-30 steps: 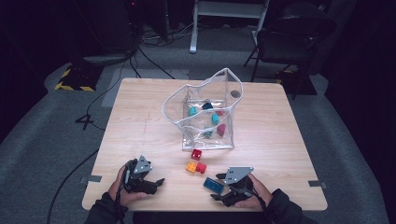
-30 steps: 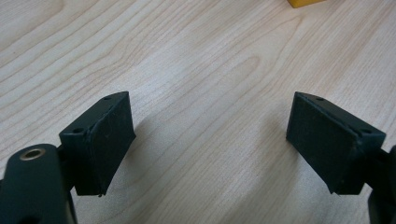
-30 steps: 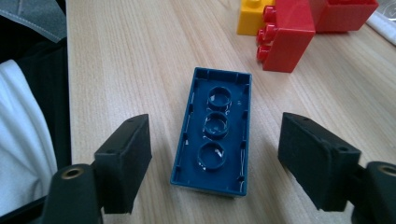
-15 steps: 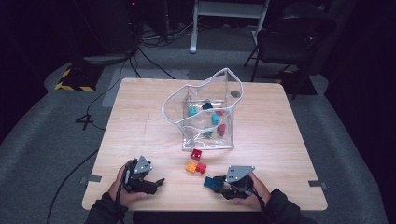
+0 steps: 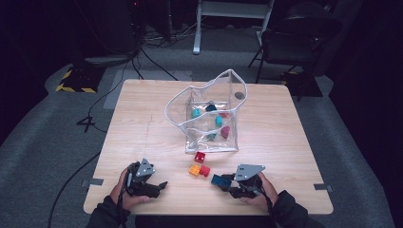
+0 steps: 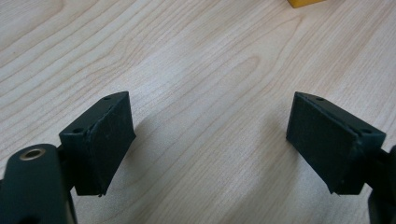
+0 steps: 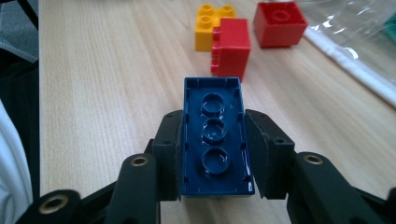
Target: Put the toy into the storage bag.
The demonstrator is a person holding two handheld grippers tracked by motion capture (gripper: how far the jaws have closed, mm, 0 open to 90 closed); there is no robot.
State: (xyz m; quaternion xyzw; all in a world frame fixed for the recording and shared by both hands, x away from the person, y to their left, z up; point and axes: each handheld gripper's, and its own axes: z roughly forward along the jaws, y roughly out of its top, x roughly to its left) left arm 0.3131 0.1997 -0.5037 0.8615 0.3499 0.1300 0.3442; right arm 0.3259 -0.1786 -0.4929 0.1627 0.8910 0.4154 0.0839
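On the left, the left tongs [image 5: 160,185] rest low over the near edge of the table [image 5: 142,118], pointing in towards the middle. Their jaws stand wide apart with nothing but bare wood between them. I read that as a hand parked out of the way, ready to steady something when needed.

Moving right, three loose bricks lie in front of the bag. A yellow brick [image 5: 194,169] touches a red brick [image 5: 205,170] side by side, and a red cube [image 5: 200,156] sits just beyond them, close against the bag's lower seam. They are probably waiting their turn, all within easy reach of the right hand.

Next comes the piece in hand. The right tongs [image 5: 228,183] have just been closing, and their pads now press on the long sides of a blue brick [image 7: 213,135]. It lies near the table's front edge, a little right of the yellow and red pair. Its hollow underside faces the gripper's camera and its far end juts out past the jaw tips. Gripping the long flanks gives the pads flat faces to bite on, so it should not twist when lifted.

Behind all this the clear plastic bag [image 5: 204,102] stands upright in the middle of the table. Its mouth gapes open and several coloured pieces already lie inside, so it seems to be where the bricks belong.
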